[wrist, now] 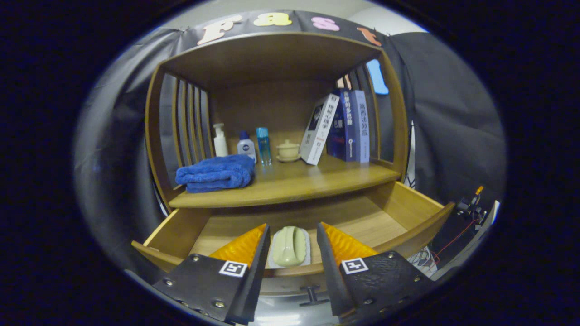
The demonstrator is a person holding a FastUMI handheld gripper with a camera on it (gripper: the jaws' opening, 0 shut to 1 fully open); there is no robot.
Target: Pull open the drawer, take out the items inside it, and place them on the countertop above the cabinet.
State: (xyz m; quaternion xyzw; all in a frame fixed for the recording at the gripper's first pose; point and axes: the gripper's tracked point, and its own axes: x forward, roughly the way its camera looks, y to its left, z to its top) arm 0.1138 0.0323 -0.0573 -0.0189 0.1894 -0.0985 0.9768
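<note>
Drawer (403, 203) open; claw (292, 246) spread wide, empty, above green brush (289, 245). Retrieval step: lower, close on it.

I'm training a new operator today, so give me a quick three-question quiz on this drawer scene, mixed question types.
1. True or false: the drawer is pulled open.
2. What lies between the gripper fingers? A) blue towel B) pale green brush C) book
3. Fill in: the small lidded cup stands on the countertop between the blue bottle and the ____.

Key: 1 true; 2 B, the gripper is open around it, not touching; 3 books.
</note>
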